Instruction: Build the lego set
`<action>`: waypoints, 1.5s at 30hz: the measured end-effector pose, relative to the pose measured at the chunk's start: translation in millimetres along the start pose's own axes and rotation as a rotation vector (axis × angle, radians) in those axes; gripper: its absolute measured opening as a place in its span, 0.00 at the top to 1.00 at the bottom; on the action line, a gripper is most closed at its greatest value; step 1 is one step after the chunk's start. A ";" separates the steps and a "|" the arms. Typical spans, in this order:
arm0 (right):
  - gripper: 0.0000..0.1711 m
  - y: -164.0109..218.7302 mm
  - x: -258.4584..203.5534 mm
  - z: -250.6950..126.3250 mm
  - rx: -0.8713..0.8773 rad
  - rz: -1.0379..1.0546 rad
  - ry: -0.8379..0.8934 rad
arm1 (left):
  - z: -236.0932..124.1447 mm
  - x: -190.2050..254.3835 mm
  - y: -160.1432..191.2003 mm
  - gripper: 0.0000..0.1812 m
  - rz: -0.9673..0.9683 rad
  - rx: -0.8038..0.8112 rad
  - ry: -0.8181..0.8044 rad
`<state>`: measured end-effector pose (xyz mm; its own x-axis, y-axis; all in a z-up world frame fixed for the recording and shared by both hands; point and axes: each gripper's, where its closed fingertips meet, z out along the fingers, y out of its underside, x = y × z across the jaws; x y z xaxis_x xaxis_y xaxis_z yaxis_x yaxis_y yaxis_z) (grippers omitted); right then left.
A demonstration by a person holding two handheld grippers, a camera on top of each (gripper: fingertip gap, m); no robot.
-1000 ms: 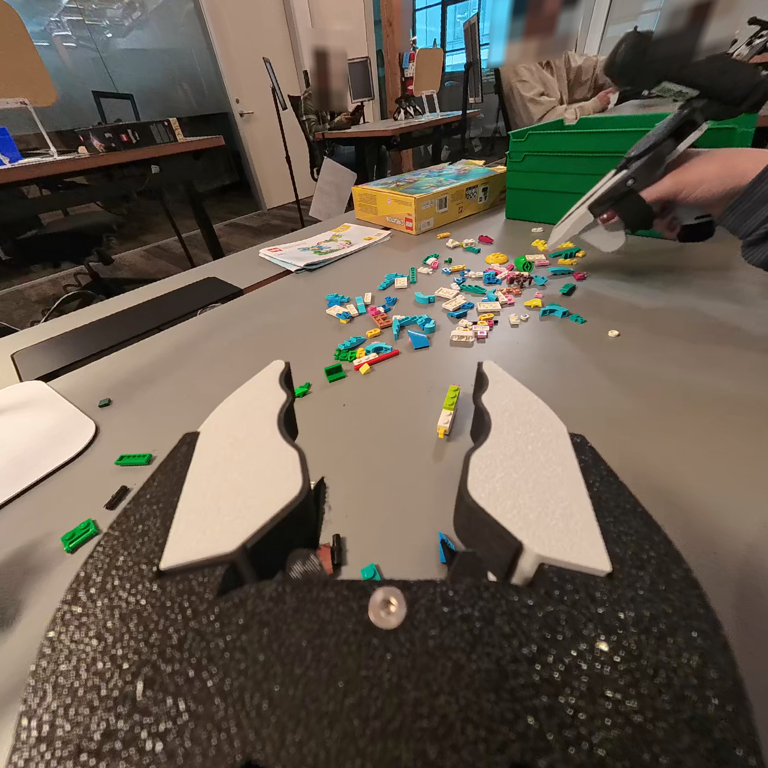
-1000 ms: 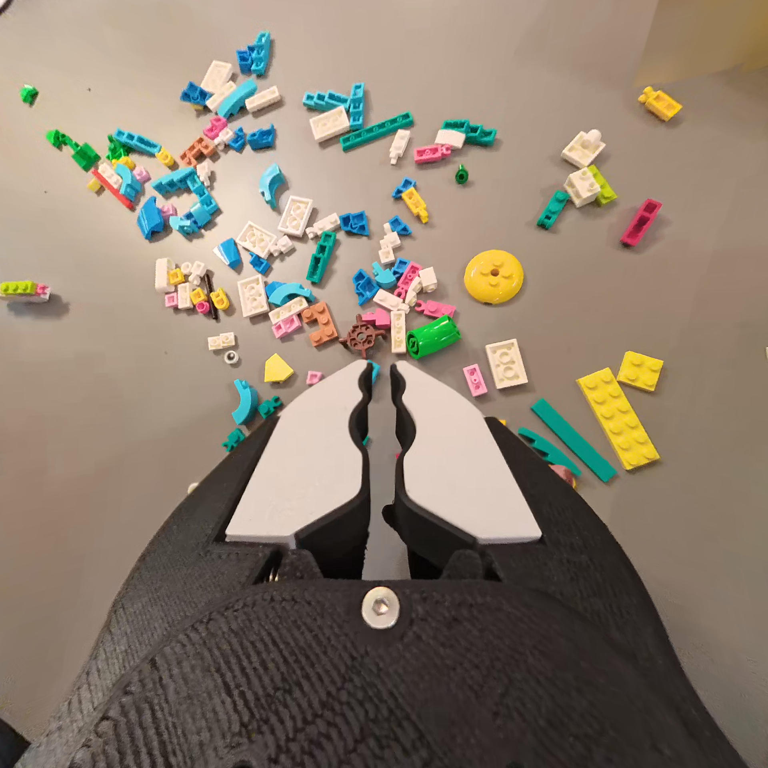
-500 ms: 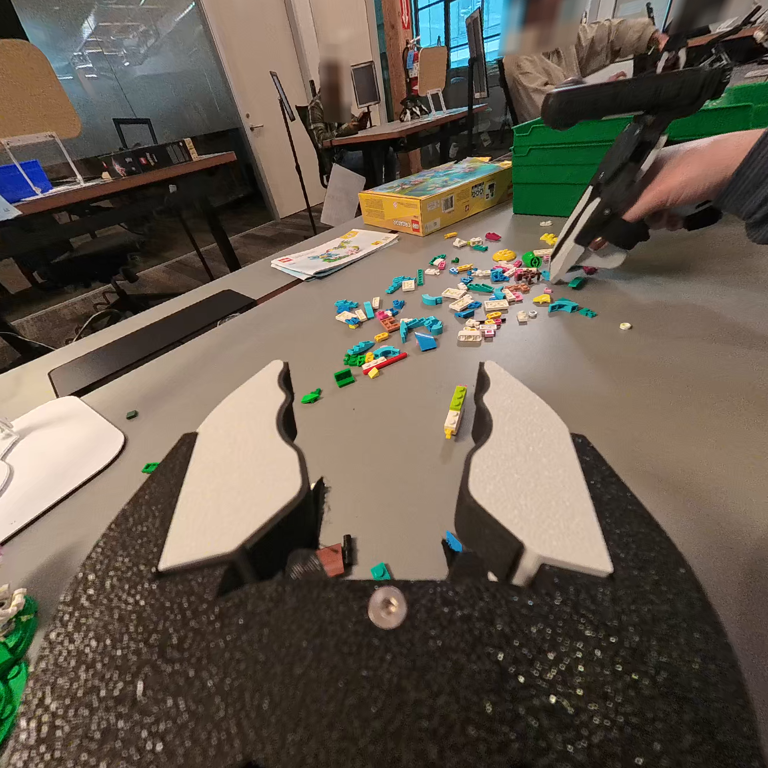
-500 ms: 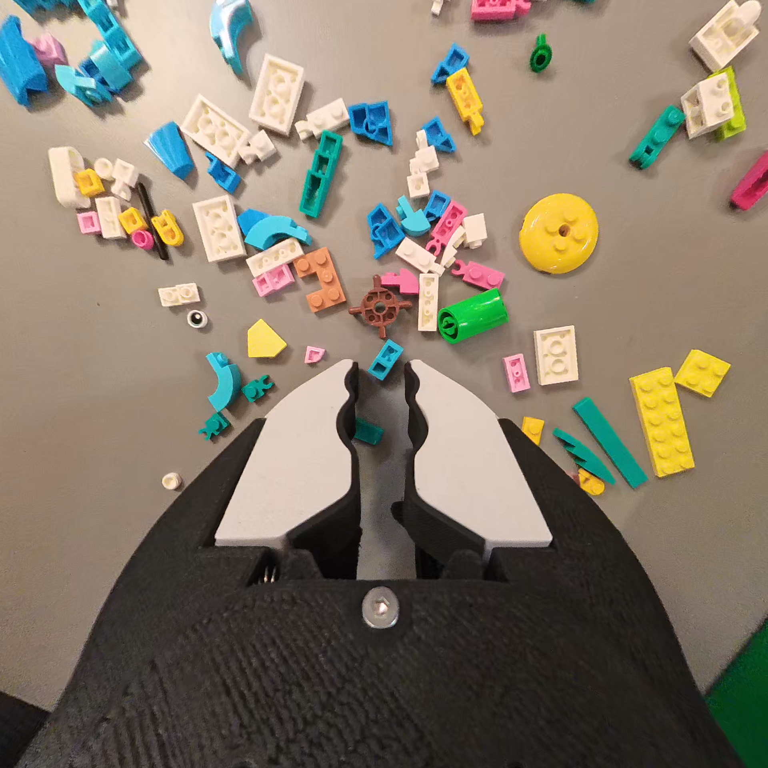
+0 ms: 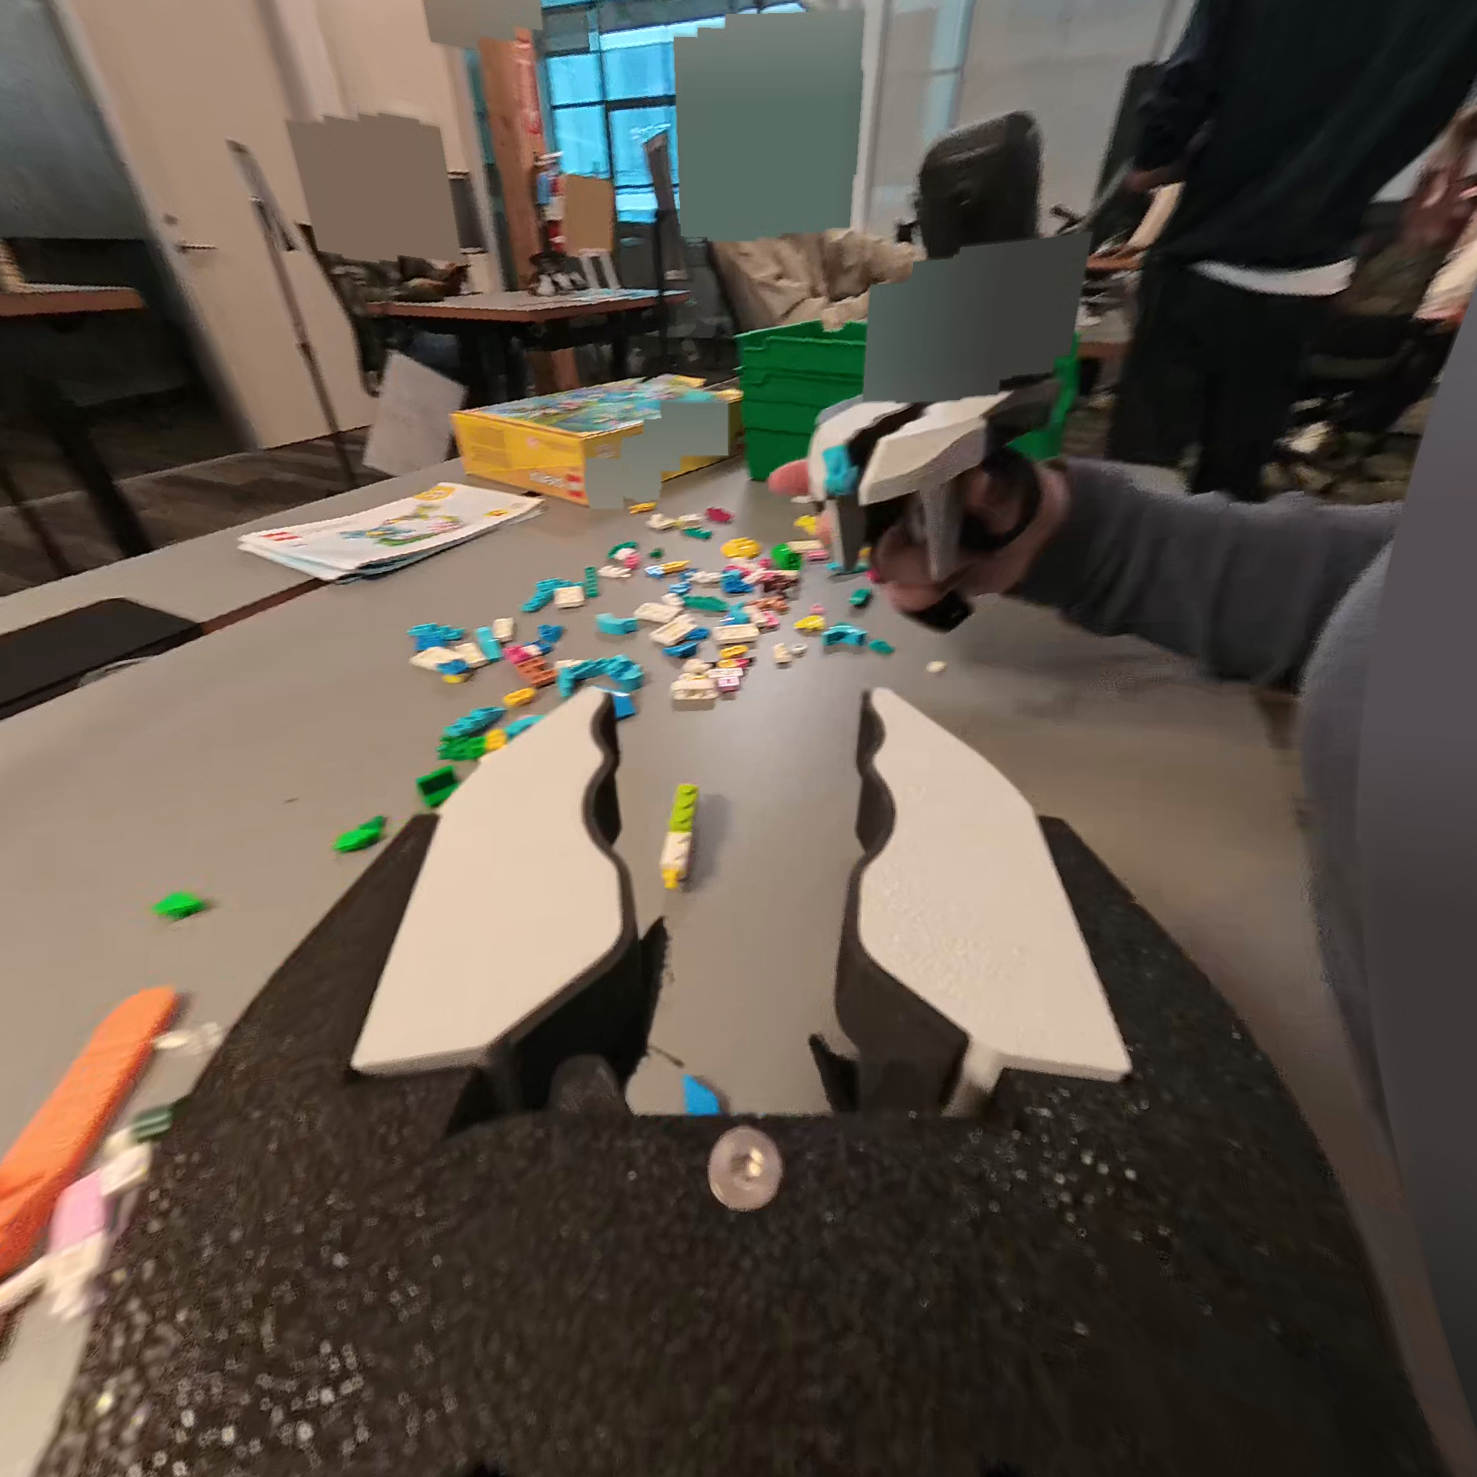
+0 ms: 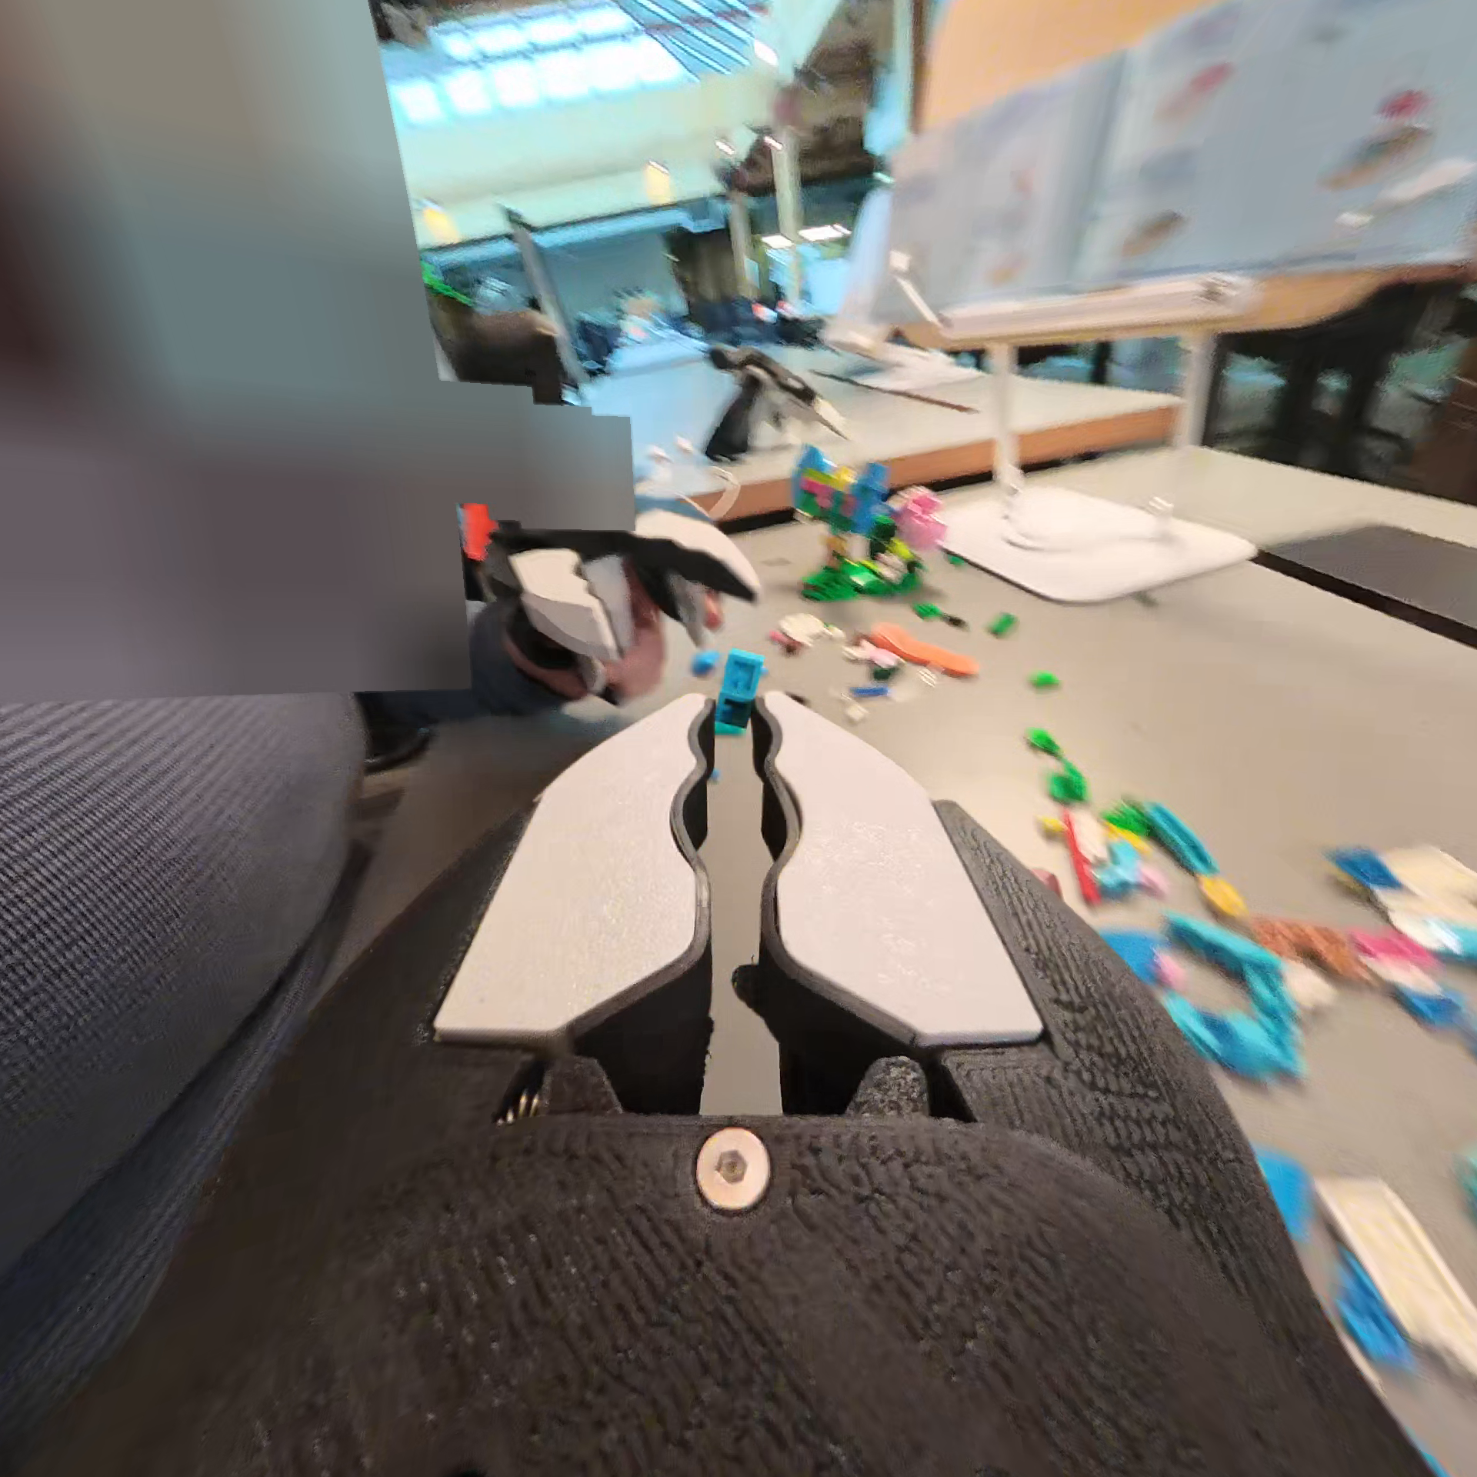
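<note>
My right gripper [image 6: 737, 707] is shut on a small blue brick [image 6: 739, 687] and holds it above the grey table; it also shows in the left wrist view [image 5: 847, 479], raised over the loose brick pile [image 5: 679, 607], with the blue brick [image 5: 838, 471] at its tips. My left gripper [image 5: 739, 711] is open and empty, low over the table. A small lime, white and yellow piece [image 5: 679, 831] lies on the table between its fingers. The left gripper shows in the right wrist view [image 6: 591, 599] beyond the brick. A partly built colourful model [image 6: 863, 519] stands farther back.
A yellow set box [image 5: 591, 447], an instruction booklet [image 5: 392, 527] and stacked green bins [image 5: 791, 400] sit at the table's far side. An orange piece [image 6: 919, 649] and green bits lie near the model. A white stand base [image 6: 1103, 543] is behind. A grey sleeve [image 6: 160, 879] fills the left. One gripper's finger ends stand about 10 centimeters off the other's.
My right gripper closed on the blue brick in the pile, lifted it and swung to face the left gripper. My left gripper shifted forward, so the lime piece lies between its fingers.
</note>
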<state>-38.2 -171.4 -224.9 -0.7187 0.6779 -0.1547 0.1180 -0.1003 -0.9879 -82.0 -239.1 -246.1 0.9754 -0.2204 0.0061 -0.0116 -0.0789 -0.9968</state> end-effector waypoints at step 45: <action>0.96 21.0 -44.4 81.8 0.136 -0.223 -0.268 | -5.9 33.2 -1.8 0.88 -0.146 0.085 0.335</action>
<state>-59.9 -263.2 -239.5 -0.8725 0.4811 0.0853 -0.1408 -0.0804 -0.9868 -50.9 -252.0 -243.6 0.8390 -0.5201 0.1600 0.1541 -0.0549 -0.9865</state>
